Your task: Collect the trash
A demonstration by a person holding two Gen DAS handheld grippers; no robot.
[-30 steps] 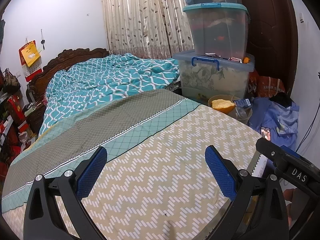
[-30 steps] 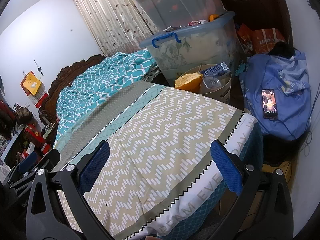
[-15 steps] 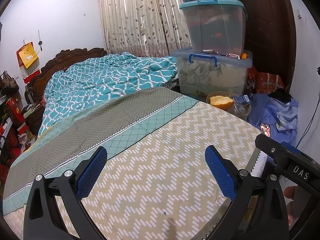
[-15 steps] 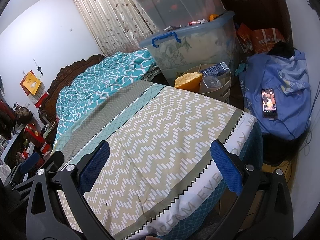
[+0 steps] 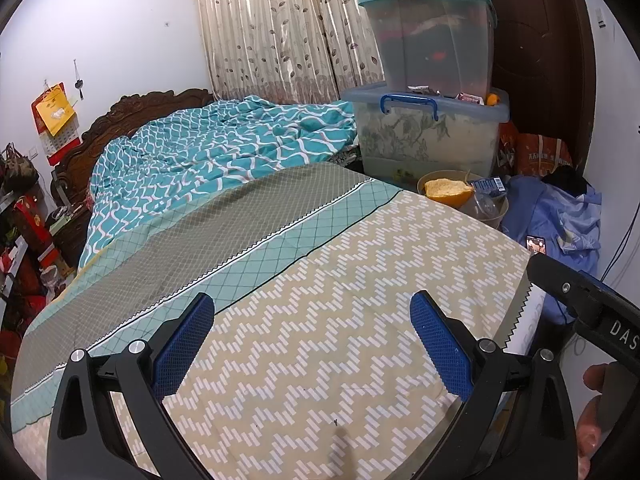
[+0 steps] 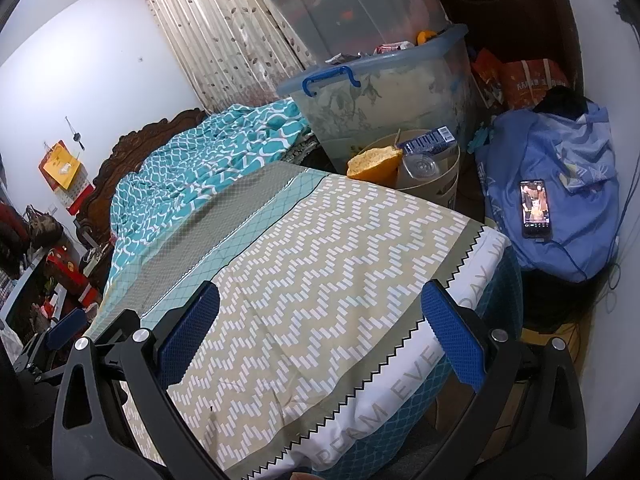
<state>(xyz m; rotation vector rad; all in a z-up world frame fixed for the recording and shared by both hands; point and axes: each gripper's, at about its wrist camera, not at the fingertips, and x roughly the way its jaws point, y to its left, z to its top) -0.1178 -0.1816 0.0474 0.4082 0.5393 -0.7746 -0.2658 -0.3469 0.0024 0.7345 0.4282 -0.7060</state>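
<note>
My left hand-held gripper (image 5: 312, 344) spread wide, empty, over bed (image 5: 280, 280). My right hand-held gripper (image 6: 320, 332) likewise wide, empty. Bed top bare of trash. Bin (image 6: 432, 184) beyond bed's far corner already holds trash (image 6: 376, 162). Collecting looks near done.

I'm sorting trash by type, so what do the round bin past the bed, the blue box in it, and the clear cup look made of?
Round bin: looks like matte beige plastic or card; hard to tell. Blue box: apparently printed cardboard, flat faces with sharp folded edges. Clear cup: probably thin glossy plastic, see-through with highlights.
</note>
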